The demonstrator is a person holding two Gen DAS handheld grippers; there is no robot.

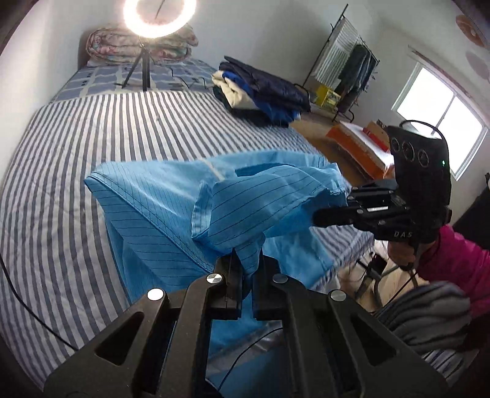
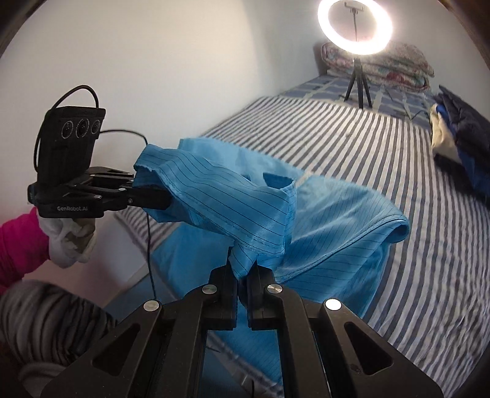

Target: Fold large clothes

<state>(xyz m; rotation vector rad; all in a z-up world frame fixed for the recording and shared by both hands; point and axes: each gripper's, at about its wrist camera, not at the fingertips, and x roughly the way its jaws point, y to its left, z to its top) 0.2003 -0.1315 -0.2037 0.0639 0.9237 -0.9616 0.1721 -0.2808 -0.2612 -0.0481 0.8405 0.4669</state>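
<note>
While both grippers pinch it, blue garment (image 1: 171, 214) stretches between them.

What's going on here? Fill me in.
A person in a pink sleeve is folding a light blue garment over a striped bed. Each hand holds a gripper: the left gripper and the right gripper both have their jaws shut on the cloth, holding part of it up in the air while the rest hangs onto the bed. A pile of dark clothes and a ring light sit farther back.
</note>
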